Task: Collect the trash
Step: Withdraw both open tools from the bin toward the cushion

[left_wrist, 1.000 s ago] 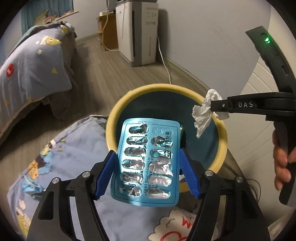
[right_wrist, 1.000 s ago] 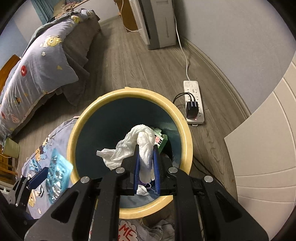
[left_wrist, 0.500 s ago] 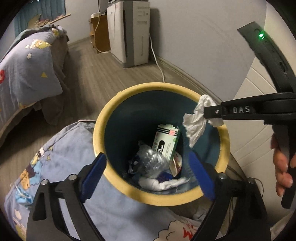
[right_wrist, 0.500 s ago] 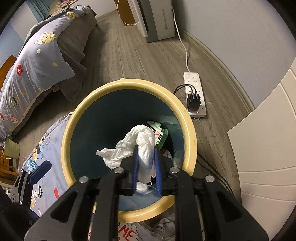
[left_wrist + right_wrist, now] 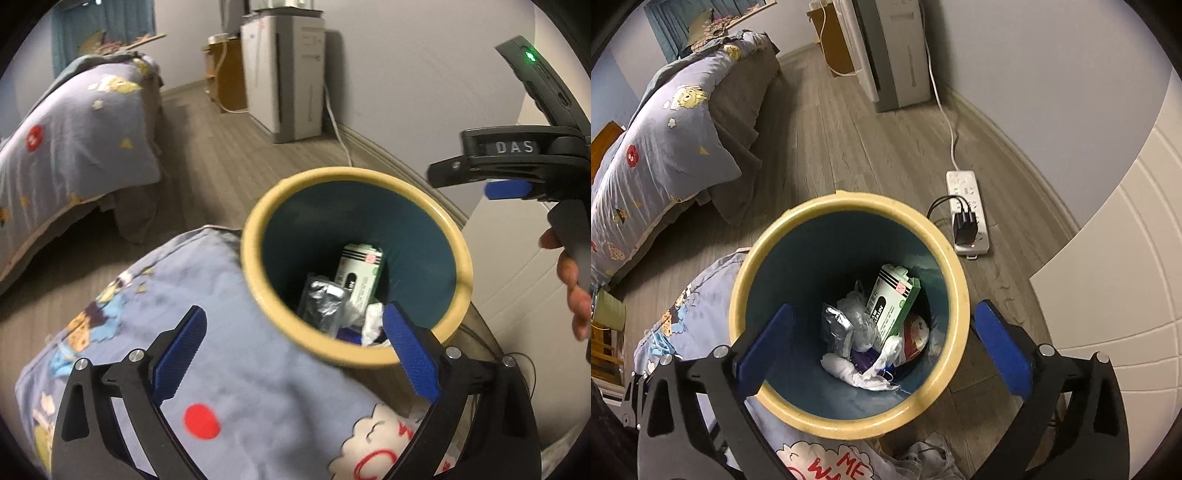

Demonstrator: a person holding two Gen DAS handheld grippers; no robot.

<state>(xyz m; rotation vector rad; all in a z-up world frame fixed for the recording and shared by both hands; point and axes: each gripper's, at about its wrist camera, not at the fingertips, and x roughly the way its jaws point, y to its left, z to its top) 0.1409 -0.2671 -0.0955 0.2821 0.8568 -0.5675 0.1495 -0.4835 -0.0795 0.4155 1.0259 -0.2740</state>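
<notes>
A round bin with a yellow rim [image 5: 464, 254] [image 5: 849, 199] and a dark teal inside stands on the floor beside the bed corner. In it lie a green and white box [image 5: 894, 305], a silver blister pack [image 5: 834, 325], clear plastic and a white tissue [image 5: 864, 373]. My left gripper [image 5: 295, 350] is open and empty, over the blanket at the bin's near rim. My right gripper [image 5: 882, 350] is open and empty, directly above the bin; it also shows in the left wrist view [image 5: 495, 181] at the upper right.
A blue cartoon-print blanket [image 5: 221, 369] covers the bed corner against the bin. A white power strip [image 5: 966, 210] with a black plug lies on the wood floor right of the bin. A second bed [image 5: 665, 147] stands at left, an air purifier [image 5: 284, 74] by the wall.
My left gripper opened and dropped the blister pack into the bin, then drew back to the left. My right gripper opened and the white tissue fell into the bin.
</notes>
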